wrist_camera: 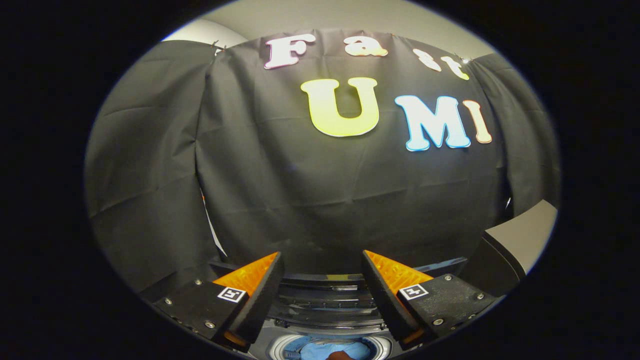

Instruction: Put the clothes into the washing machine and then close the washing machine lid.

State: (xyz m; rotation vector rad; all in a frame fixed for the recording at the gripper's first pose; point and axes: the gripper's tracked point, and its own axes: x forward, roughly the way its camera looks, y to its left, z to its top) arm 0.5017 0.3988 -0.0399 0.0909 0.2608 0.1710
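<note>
Gripper view: gripper (322,260) hanging released above washing machine (325,300).
Clothes (325,350): lying in drum.
Advice: reaching for lid, pushing down evenly.

A black cloth wall (320,190) hangs across the far side of the scene in loose vertical folds, made of several panels whose edges meet at seams to the left and right. Above its top edge shows a pale, plain ceiling (350,17), with a lighter curved strip at the far left corner. At the right, near the cloth's lower edge, stands a dark block with a flat grey top (525,235), tilted in this view.
</note>
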